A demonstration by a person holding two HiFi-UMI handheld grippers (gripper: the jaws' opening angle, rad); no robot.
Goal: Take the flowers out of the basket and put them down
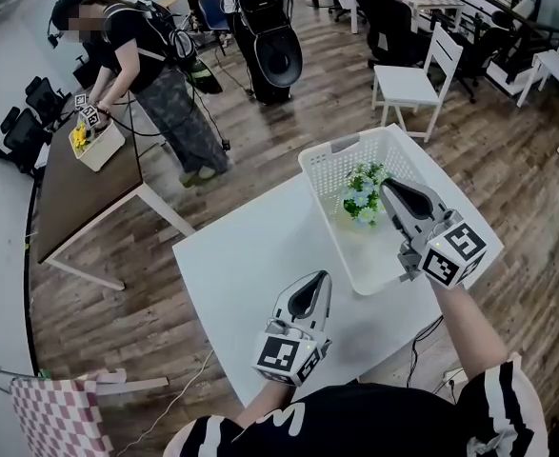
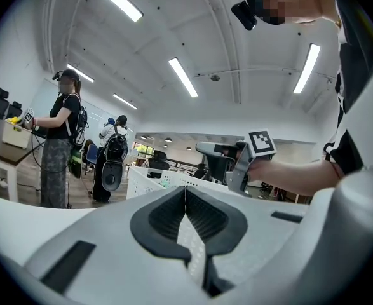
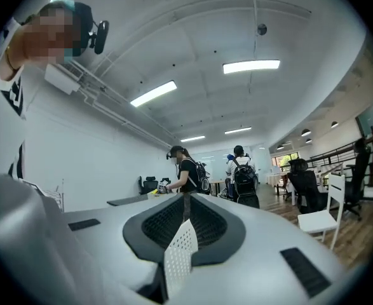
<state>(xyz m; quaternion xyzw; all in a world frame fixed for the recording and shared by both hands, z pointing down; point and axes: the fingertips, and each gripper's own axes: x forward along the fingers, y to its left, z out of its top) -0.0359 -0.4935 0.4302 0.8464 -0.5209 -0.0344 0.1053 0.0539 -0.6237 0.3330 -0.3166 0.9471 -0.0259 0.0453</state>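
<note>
The right gripper (image 1: 387, 188) is clenched, its jaws pressed together with nothing between them. Its tip hangs over the basket (image 1: 329, 152), just beside the flowers (image 1: 362, 196); I cannot tell whether it touches them. The flowers, white and blue with green leaves, sit inside the basket near its middle. The basket stands on the right part of the white table (image 1: 241, 255). The left gripper (image 1: 319, 276) is clenched too and empty, over the table's near side, apart from the basket. Beyond stand a white chair (image 1: 408, 84) and a brown table (image 1: 74, 193), where another person (image 1: 146, 65) bends over a box of yellow flowers.
</note>
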